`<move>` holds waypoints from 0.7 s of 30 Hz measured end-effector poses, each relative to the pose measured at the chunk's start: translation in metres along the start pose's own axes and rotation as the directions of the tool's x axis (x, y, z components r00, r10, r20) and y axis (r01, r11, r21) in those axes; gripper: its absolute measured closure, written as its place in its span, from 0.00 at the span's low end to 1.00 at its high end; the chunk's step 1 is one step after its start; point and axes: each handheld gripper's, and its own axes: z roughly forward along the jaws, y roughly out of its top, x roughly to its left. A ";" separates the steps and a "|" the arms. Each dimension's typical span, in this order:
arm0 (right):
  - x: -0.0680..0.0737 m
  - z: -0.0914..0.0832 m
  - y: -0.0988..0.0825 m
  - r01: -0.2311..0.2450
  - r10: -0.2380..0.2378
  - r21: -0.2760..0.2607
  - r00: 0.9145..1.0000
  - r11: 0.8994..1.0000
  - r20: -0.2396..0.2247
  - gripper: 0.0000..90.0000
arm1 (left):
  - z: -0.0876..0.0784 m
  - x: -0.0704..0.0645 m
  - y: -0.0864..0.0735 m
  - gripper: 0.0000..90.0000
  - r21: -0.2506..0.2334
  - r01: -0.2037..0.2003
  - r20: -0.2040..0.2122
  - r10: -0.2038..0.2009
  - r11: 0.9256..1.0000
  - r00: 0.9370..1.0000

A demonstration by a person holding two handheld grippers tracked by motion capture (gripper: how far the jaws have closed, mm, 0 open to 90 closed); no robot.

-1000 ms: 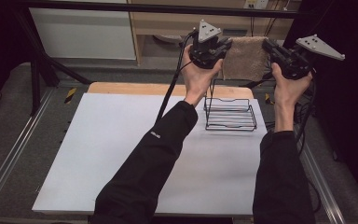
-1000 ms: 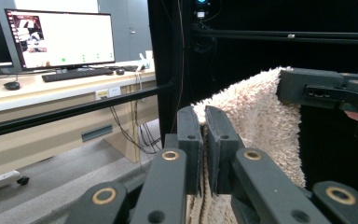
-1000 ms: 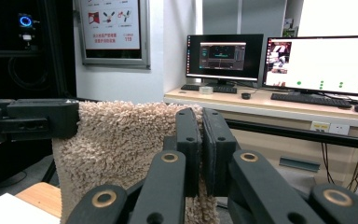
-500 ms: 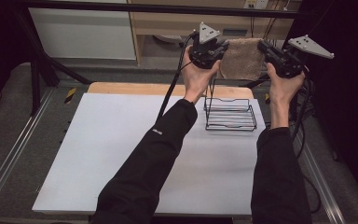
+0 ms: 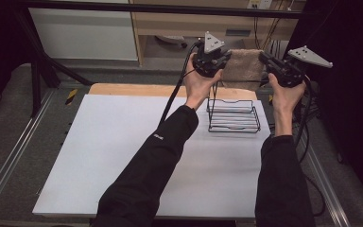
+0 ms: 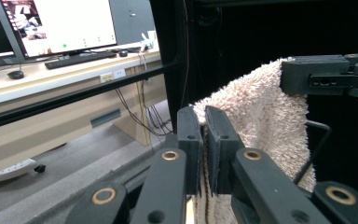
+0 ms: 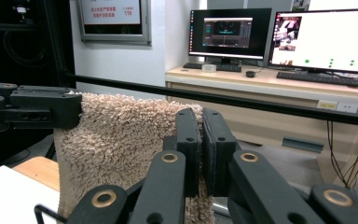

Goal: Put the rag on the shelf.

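1. In the high view, the left gripper (image 5: 211, 60) and the right gripper (image 5: 278, 71) were raised beyond the far edge of the surface (image 5: 123, 156), each held in one of the person's hands, with dark sleeves reaching in from the bottom.
2. A beige towel (image 5: 242, 69) hung stretched between the two grippers, above and behind a black wire rack (image 5: 233, 115).
3. The wire rack stood on the white surface near its far right corner, just beside the left hand's wrist.
4. In the left gripper view, the jaws were clenched on one upper edge of the towel (image 6: 265, 121), the fluffy cloth pinched between them and hanging below.
5. That same view showed the right gripper (image 6: 328, 77) farther off, at the towel's other top corner.
6. In the right gripper view, the jaws were likewise closed tight on the towel (image 7: 116, 149), which spread out to the left of them.
7. There the left gripper (image 7: 37, 109) held the far top corner of the cloth.
8. Behind the towel in the right gripper view ran a black bar (image 7: 242, 100), with monitors (image 7: 326, 39) on a desk (image 7: 279, 84) beyond it.
9. A wooden strip (image 5: 137, 90) bordered the far edge of the white surface.
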 end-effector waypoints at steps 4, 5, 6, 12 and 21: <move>-0.003 -0.005 -0.007 -0.005 0.005 0.008 1.000 1.000 -0.011 0.96 | -0.002 -0.005 -0.006 0.95 0.002 -0.008 0.020 0.008 1.000 1.000; -0.003 -0.007 -0.008 -0.007 0.007 0.009 1.000 1.000 -0.012 0.96 | -0.003 -0.007 -0.008 0.95 0.003 -0.007 0.025 0.007 1.000 1.000; -0.003 -0.008 -0.009 -0.003 0.003 0.008 1.000 1.000 -0.012 0.96 | -0.004 -0.008 -0.009 0.95 0.000 -0.008 0.028 0.008 1.000 1.000; -0.003 -0.015 -0.012 -0.003 0.003 0.009 1.000 1.000 -0.026 0.96 | -0.009 -0.013 -0.014 0.95 0.005 -0.008 0.050 0.008 1.000 0.999; 0.001 -0.028 -0.012 0.003 -0.001 0.031 0.999 1.000 -0.049 0.96 | -0.017 -0.017 -0.019 0.95 0.023 -0.009 0.085 0.007 1.000 0.996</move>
